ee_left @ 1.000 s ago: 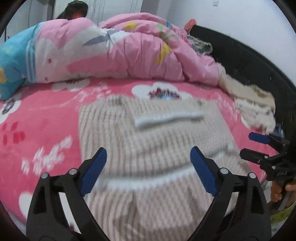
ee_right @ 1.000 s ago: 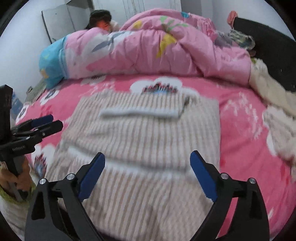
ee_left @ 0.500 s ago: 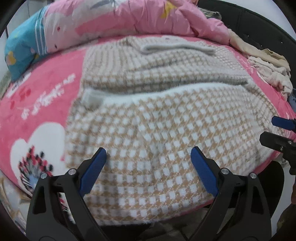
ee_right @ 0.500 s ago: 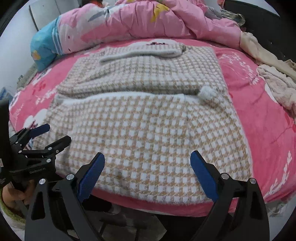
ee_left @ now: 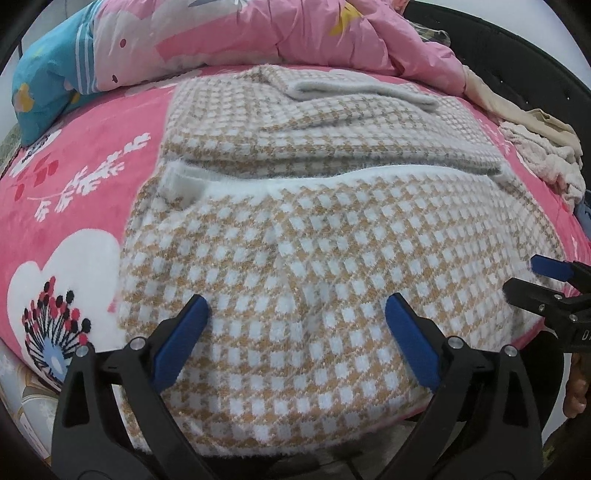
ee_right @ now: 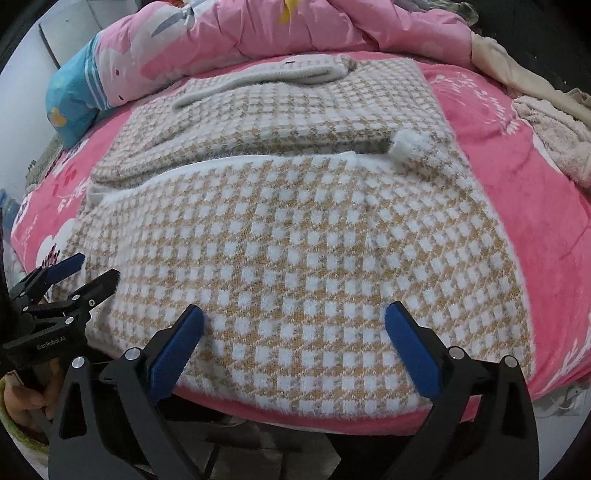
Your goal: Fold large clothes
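Note:
A large tan-and-white checked knit garment (ee_left: 314, 240) lies flat on the pink bed, its sleeves folded across the upper half; it also shows in the right wrist view (ee_right: 295, 229). Its bottom hem hangs at the bed's near edge. My left gripper (ee_left: 295, 343) is open and empty, low over the hem's left part. My right gripper (ee_right: 293, 343) is open and empty over the hem's right part. Each gripper appears in the other's view: the right gripper (ee_left: 543, 280) at right, the left gripper (ee_right: 77, 273) at left.
A pink bedsheet (ee_left: 74, 192) covers the bed. A pink quilt (ee_left: 258, 33) and a blue pillow (ee_left: 44, 85) are heaped at the far side. Beige clothes (ee_left: 543, 147) lie at the right by a black bed frame (ee_left: 517, 62).
Both grippers have dropped and pulled back from over the garment's middle to its near hem at the bed's edge. Both stay open. The garment has not moved.

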`<state>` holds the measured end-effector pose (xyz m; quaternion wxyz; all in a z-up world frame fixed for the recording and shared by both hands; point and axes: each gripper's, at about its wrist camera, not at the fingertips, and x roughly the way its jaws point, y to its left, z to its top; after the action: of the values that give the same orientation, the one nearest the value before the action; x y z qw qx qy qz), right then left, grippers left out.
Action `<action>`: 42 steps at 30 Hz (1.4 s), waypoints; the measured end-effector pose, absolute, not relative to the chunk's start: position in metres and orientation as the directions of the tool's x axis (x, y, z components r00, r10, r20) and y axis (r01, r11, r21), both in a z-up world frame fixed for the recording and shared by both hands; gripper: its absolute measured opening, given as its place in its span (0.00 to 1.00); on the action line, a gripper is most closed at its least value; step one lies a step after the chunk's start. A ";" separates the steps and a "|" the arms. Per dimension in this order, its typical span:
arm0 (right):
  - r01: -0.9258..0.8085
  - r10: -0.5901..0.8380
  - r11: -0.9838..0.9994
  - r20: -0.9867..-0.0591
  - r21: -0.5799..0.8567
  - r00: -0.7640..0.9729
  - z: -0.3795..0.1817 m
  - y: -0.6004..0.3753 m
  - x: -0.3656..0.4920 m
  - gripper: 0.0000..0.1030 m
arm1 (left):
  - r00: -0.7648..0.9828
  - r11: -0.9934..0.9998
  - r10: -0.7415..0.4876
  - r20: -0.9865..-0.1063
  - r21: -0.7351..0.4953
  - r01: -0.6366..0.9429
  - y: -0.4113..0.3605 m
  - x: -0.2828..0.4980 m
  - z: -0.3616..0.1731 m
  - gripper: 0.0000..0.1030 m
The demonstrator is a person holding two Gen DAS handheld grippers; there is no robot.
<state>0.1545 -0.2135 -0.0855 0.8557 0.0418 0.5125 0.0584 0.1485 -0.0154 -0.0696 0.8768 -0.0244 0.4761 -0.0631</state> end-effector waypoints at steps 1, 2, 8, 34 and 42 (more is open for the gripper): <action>-0.058 0.143 0.990 -0.873 0.132 0.467 -0.085 -0.214 0.154 0.93 | 0.538 0.991 -0.135 -0.832 -0.105 0.086 -0.014 0.149 -0.070 0.91; -0.058 0.144 0.990 -0.873 0.132 0.466 -0.085 -0.215 0.155 0.93 | 0.538 0.991 -0.135 -0.832 -0.106 0.085 -0.014 0.149 -0.070 0.91; -0.058 0.144 0.989 -0.873 0.132 0.465 -0.085 -0.215 0.156 0.93 | 0.536 0.991 -0.136 -0.833 -0.107 0.084 -0.014 0.151 -0.070 0.91; -0.059 0.144 0.989 -0.873 0.132 0.466 -0.084 -0.215 0.155 0.93 | 0.532 0.991 -0.137 -0.836 -0.109 0.084 -0.014 0.152 -0.071 0.92; -0.059 0.144 0.989 -0.873 0.132 0.466 -0.085 -0.215 0.155 0.93 | 0.531 0.991 -0.136 -0.837 -0.108 0.083 -0.014 0.152 -0.071 0.92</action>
<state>0.1547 -0.2146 -0.0847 0.8551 0.0416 0.5133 0.0594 0.1521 -0.0137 -0.0715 0.8744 -0.0274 0.4804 -0.0625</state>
